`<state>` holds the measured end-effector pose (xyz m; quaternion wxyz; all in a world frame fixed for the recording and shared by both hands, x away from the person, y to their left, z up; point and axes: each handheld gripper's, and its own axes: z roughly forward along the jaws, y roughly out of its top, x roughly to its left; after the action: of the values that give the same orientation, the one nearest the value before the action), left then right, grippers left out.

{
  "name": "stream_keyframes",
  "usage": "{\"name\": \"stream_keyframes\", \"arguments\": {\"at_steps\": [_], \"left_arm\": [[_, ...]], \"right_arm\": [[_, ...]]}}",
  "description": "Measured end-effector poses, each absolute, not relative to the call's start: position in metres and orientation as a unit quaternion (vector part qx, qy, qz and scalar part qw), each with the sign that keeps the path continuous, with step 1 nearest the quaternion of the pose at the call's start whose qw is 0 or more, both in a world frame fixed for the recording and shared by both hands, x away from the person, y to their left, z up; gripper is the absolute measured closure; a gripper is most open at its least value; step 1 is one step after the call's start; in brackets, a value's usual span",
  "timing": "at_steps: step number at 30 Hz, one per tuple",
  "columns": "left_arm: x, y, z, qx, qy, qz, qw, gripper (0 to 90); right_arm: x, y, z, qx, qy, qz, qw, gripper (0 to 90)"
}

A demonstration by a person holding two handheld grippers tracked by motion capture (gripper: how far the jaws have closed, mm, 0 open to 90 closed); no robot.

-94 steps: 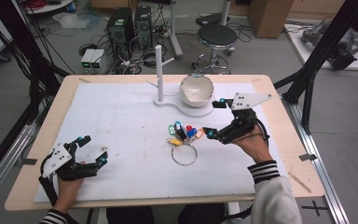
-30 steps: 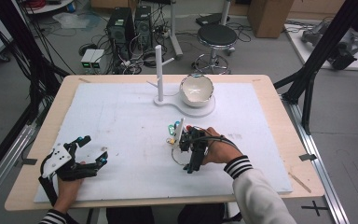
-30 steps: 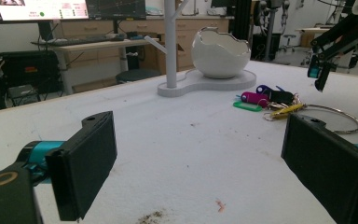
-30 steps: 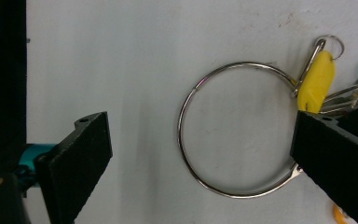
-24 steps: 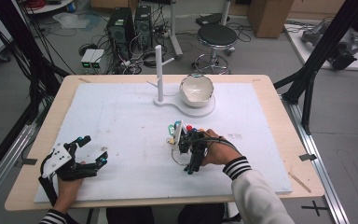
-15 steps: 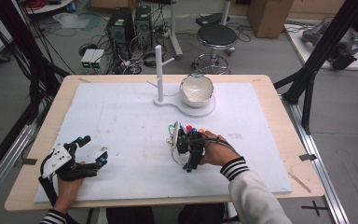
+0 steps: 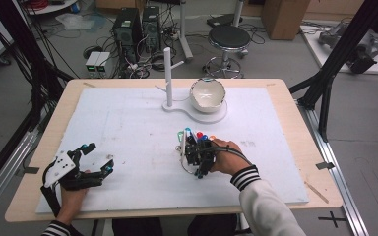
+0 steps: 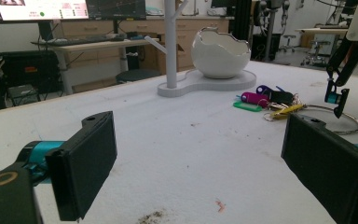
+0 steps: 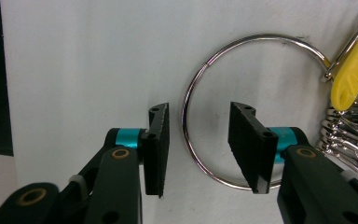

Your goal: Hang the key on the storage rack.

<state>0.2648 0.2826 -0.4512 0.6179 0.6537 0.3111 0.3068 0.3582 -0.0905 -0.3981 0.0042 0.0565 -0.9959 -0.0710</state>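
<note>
- Two hand-held grippers in play. The right hand-held gripper (image 7: 193, 156) is tipped down over a key ring (image 9: 242, 109) on the counter (image 7: 128, 128); the left hand-held gripper (image 7: 94, 160) sits near the counter's front left corner, well apart from the keys.
- Right jaws are spread, one on either side of the ring's wire: one jaw outside the loop, one inside. No pinch yet as far as the right gripper view shows.
- Left jaws are spread wide with nothing between them, pointing across the counter toward the stand.
- One large steel ring lies flat on the white mat, about mid-counter, in front of the stand. The key bunch (image 8: 270, 100) hangs off its far side.
- Tags counted in the left gripper view: one green, one magenta, one purple-blue, one black, one yellow (image 9: 356, 70). The metal keys are stacked too tightly to count.
- One white stand (image 7: 168, 78) with a post and side pegs, and one white egg-shaped bowl (image 7: 207, 94) on the same base.
- Handling, as judged: the ring is thin, stiff, smooth wire and likely slippery between flat pads. The bunch is light, but it will swing and slide round the loop once lifted.
- Best hold looks to be the bare wire arc opposite the keys, where the jaws now straddle it. Pinch square across the wire so it does not roll out.
- Lying flat, the wire gives little height to grab, so the jaw tips need to reach the mat.
</note>
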Motion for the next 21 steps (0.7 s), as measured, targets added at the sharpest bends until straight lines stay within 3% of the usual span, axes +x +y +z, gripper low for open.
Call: {"name": "stream_keyframes", "arguments": {"at_steps": [21], "left_arm": [[0.2651,0.2832,-0.4512,0.654,0.311,0.307,0.618,10.7]], "right_arm": [[0.3534,-0.0865,-0.4027,0.079,-0.996,-0.029,0.013,77.5]]}}
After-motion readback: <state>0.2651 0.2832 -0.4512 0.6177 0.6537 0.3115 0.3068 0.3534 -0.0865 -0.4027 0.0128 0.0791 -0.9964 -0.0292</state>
